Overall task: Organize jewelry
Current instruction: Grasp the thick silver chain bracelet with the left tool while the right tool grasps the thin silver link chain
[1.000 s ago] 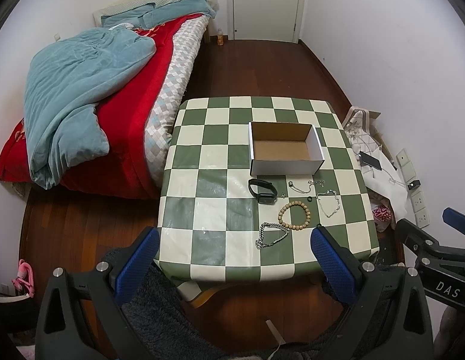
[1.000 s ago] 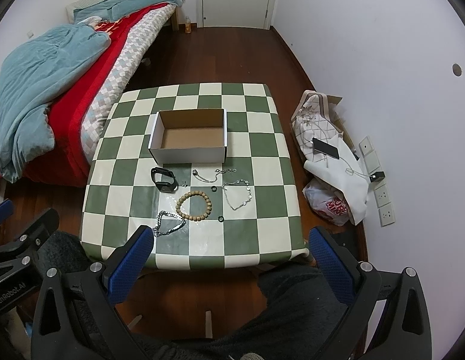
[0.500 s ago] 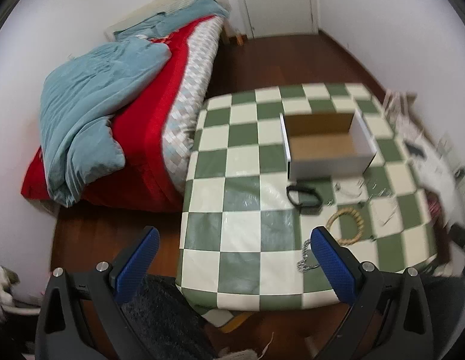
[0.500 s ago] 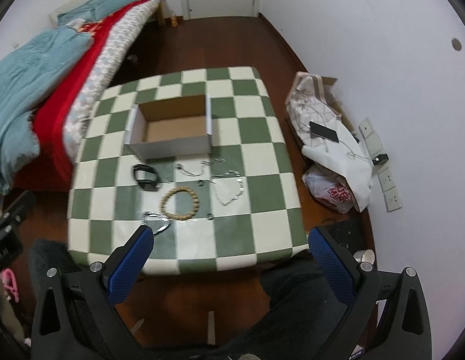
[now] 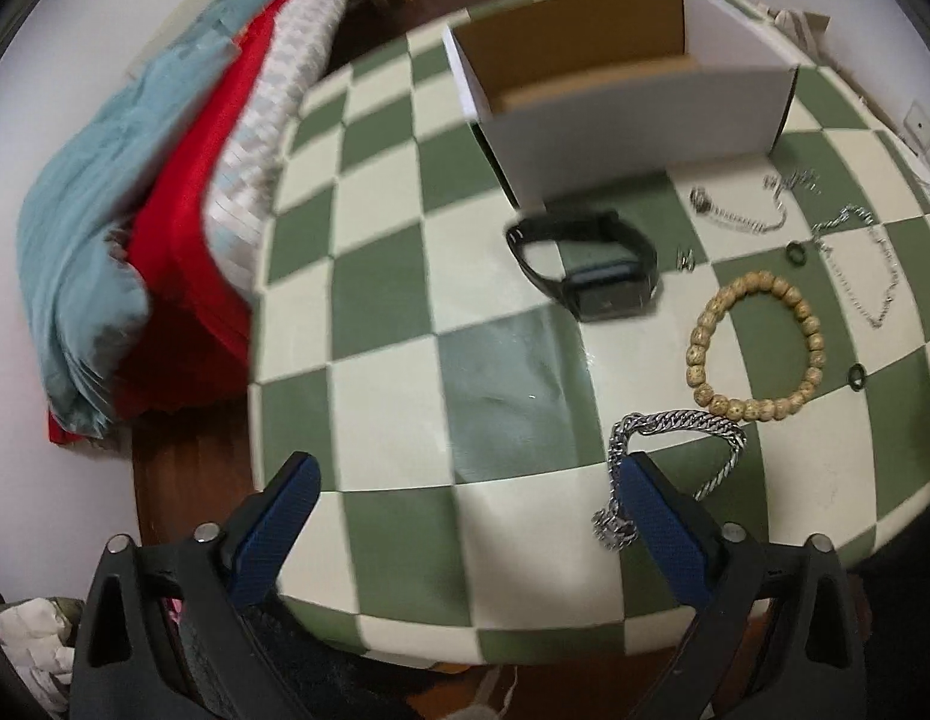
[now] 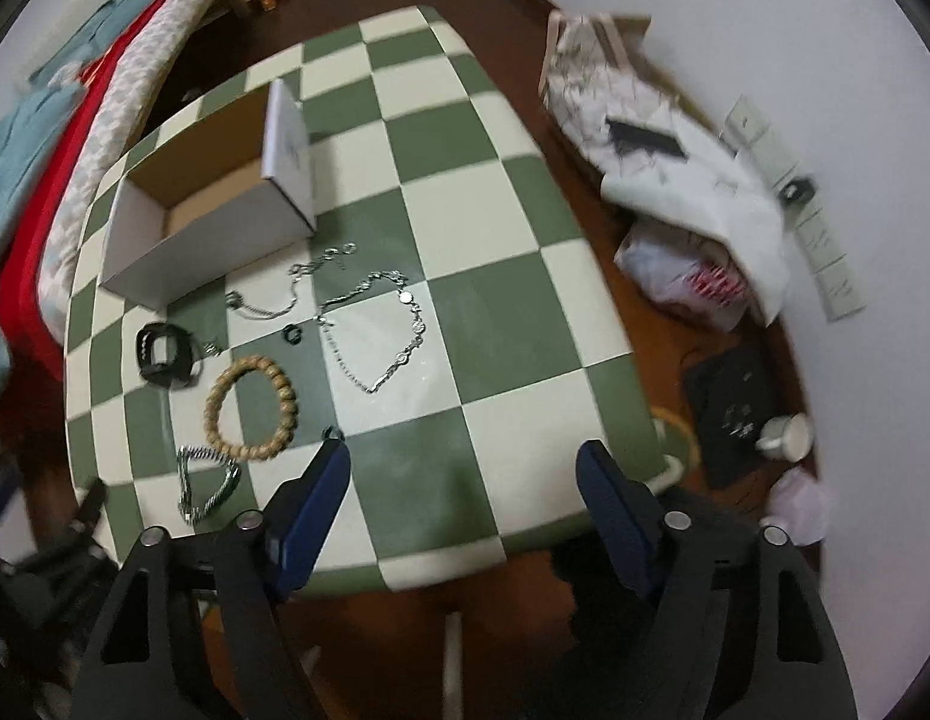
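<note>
An open white cardboard box (image 5: 633,114) stands on the green-and-cream checkered table (image 5: 393,324); it also shows in the right wrist view (image 6: 183,240). In front of it lie a black wristband (image 5: 585,264), a wooden bead bracelet (image 5: 756,348), a thick silver chain (image 5: 675,456), thin silver chains (image 5: 867,276) and small black rings (image 5: 795,252). My left gripper (image 5: 468,480) is open and empty above the table's near edge, its right finger next to the thick chain. My right gripper (image 6: 465,468) is open and empty, right of the bead bracelet (image 6: 252,408).
A bed with red and blue bedding (image 5: 141,192) lies left of the table. Bags and clutter (image 6: 681,180) sit on the wood floor by the right wall, with a mug (image 6: 786,438) and dark mat. Wall sockets (image 6: 825,264) are low on the wall.
Both grippers have dropped down and moved in close to the table; the jewelry now looks much larger. The left one is near the thick chain. Both stay open.
</note>
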The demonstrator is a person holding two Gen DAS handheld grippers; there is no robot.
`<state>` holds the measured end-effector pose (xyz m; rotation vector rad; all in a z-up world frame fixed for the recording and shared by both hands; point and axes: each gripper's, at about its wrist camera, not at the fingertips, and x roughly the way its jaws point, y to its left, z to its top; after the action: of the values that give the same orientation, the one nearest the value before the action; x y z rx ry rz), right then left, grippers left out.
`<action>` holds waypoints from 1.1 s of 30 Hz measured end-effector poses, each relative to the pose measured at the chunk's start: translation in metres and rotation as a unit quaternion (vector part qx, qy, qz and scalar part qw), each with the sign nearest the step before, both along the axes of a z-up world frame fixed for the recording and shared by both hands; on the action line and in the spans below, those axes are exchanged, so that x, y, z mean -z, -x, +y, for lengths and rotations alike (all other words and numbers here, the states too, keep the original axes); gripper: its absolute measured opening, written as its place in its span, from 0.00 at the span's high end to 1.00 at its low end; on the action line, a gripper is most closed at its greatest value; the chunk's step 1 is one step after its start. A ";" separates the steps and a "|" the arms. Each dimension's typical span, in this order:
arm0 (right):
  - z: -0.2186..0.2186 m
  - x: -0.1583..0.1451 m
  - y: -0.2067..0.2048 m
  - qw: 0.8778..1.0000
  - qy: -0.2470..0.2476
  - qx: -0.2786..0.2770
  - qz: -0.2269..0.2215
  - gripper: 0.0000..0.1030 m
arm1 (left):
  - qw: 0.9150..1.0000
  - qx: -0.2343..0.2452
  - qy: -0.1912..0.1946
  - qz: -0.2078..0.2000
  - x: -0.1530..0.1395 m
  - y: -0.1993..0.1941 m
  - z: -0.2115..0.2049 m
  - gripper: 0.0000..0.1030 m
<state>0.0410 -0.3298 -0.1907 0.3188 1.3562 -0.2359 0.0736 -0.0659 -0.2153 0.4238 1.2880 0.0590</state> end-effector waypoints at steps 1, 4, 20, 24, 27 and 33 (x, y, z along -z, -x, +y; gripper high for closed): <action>-0.003 0.005 -0.003 1.000 -0.007 0.004 0.000 0.26 | 1.000 -0.003 0.003 0.007 0.007 -0.002 0.000 0.12; -0.008 0.028 -0.016 1.000 -0.018 0.011 0.004 0.28 | 1.000 -0.005 0.016 0.023 0.022 -0.005 -0.001 0.28; 0.035 0.069 -0.056 0.995 0.069 -0.075 -0.020 0.94 | 0.995 0.051 0.083 0.007 0.028 0.015 -0.021 1.00; 0.036 0.070 -0.051 0.994 0.075 -0.080 -0.028 0.95 | 0.994 0.030 0.102 -0.009 0.019 0.015 0.001 1.00; 0.023 0.065 -0.042 0.997 0.042 -0.062 -0.036 0.95 | 0.993 0.024 0.117 -0.023 0.005 0.016 0.015 1.00; 0.013 0.040 -0.024 0.997 -0.013 -0.037 -0.072 1.00 | 0.981 0.016 0.192 -0.014 -0.008 0.013 0.033 0.99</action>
<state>0.0654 -0.3170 -0.2306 0.3022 1.2263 -0.1308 0.0607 -0.0334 -0.2070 0.1105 1.2311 -0.2085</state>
